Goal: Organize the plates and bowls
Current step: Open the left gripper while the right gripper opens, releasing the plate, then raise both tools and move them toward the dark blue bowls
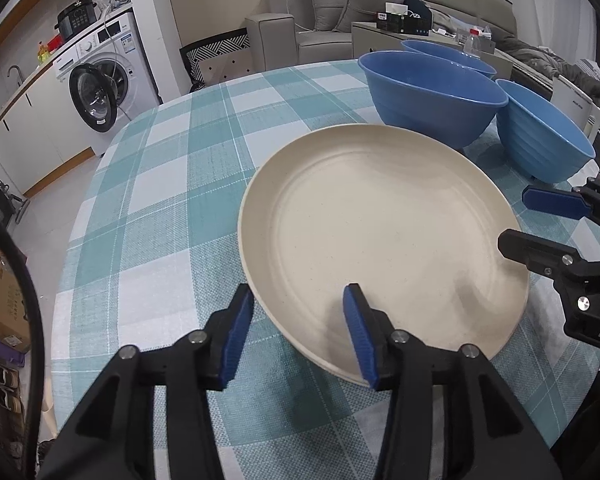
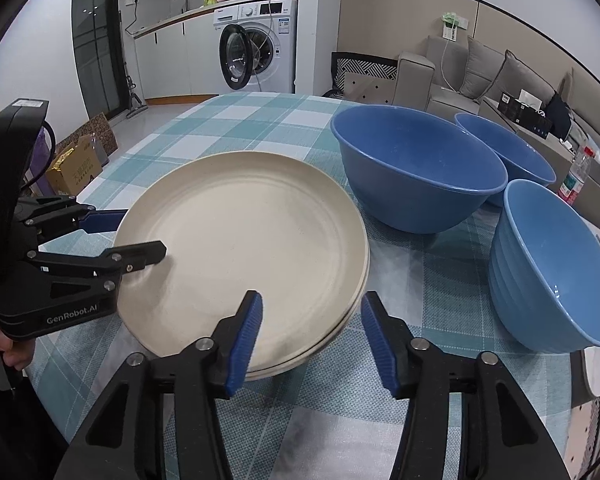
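A checked tablecloth point(image 2: 228, 120) covers the table. Cream plates point(image 2: 244, 248) lie flat, stacked, beside three upright blue bowls point(image 2: 416, 172). The left gripper point(image 1: 296, 332) and right gripper point(image 2: 310, 340) straddle the rim, parted, not gripping.

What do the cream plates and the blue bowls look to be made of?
Cream plates: likely matte plastic or wheat-straw composite, going by the dull, faintly speckled surface; ceramic can't be ruled out. Blue bowls: probably plastic, with thin rims, a soft sheen and moulded ridges on the nearest one.
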The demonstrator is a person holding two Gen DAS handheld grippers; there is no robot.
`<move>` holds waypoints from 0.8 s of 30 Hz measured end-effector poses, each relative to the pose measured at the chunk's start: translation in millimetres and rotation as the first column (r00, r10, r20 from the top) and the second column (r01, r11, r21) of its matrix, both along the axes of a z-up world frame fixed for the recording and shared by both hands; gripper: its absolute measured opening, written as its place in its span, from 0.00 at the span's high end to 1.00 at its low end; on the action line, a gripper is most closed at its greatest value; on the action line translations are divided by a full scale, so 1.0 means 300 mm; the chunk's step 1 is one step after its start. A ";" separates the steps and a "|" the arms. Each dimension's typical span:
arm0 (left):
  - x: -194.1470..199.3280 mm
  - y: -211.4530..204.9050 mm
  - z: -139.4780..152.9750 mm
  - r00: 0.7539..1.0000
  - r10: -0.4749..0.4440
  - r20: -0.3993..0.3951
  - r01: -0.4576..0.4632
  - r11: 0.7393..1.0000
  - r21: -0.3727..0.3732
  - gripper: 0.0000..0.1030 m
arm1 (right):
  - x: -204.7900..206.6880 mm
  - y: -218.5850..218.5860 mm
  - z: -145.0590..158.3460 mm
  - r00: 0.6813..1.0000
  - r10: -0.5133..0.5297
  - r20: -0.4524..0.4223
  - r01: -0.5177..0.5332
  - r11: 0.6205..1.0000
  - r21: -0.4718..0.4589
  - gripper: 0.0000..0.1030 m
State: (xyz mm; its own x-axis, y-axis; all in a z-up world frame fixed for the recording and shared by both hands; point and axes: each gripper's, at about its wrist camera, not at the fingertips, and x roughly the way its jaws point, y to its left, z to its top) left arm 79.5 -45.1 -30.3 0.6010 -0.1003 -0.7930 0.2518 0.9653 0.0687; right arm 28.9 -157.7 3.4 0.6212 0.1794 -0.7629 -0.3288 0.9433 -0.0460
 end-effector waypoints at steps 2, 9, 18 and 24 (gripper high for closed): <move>0.001 -0.001 -0.001 1.000 0.000 -0.005 0.000 1.000 -0.005 0.52 | 0.000 -0.003 0.001 1.000 0.000 0.002 0.000 1.000 0.012 0.34; 0.004 0.007 0.003 0.999 -0.014 -0.029 0.012 0.999 -0.041 0.43 | 0.001 -0.012 0.013 0.999 -0.026 0.031 0.026 1.000 0.009 0.14; -0.019 0.012 0.060 0.999 -0.030 0.026 0.033 0.991 -0.130 0.00 | 0.007 -0.076 0.064 0.996 -0.065 0.054 0.060 0.994 0.088 0.01; -0.031 0.008 0.094 0.998 -0.021 0.053 0.029 0.989 -0.142 0.00 | -0.008 -0.094 0.084 0.996 -0.071 0.062 0.064 0.992 0.110 0.01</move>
State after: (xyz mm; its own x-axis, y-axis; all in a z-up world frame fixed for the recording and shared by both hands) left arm 70.3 -42.8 -2.1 0.6362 -0.2256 -0.7378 0.2756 0.9597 -0.0558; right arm 26.5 -185.8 28.7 0.6826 0.2141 -0.6988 -0.2640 0.9638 0.0374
